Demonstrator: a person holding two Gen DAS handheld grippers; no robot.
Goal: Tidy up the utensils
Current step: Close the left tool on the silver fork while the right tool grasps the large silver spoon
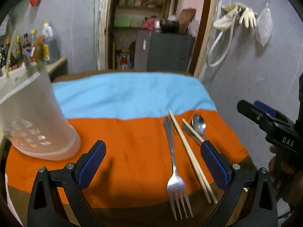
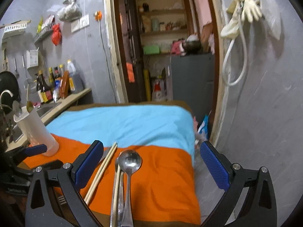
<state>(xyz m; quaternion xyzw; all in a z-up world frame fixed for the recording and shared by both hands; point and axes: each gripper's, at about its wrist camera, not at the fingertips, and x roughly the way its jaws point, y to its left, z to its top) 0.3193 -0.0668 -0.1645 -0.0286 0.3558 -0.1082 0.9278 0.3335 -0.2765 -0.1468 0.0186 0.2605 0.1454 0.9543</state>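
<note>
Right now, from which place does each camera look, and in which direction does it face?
Left wrist: sits behind the open left gripper, low over the cloth-covered table, facing the doorway; a fork lies between its fingers, the white holder stands left, and the right gripper and a hand show at the right edge.
Right wrist: sits behind the open right gripper, further right, also facing the doorway; the spoon lies ahead.
Shared: table, holder, chopsticks, spoon.
</note>
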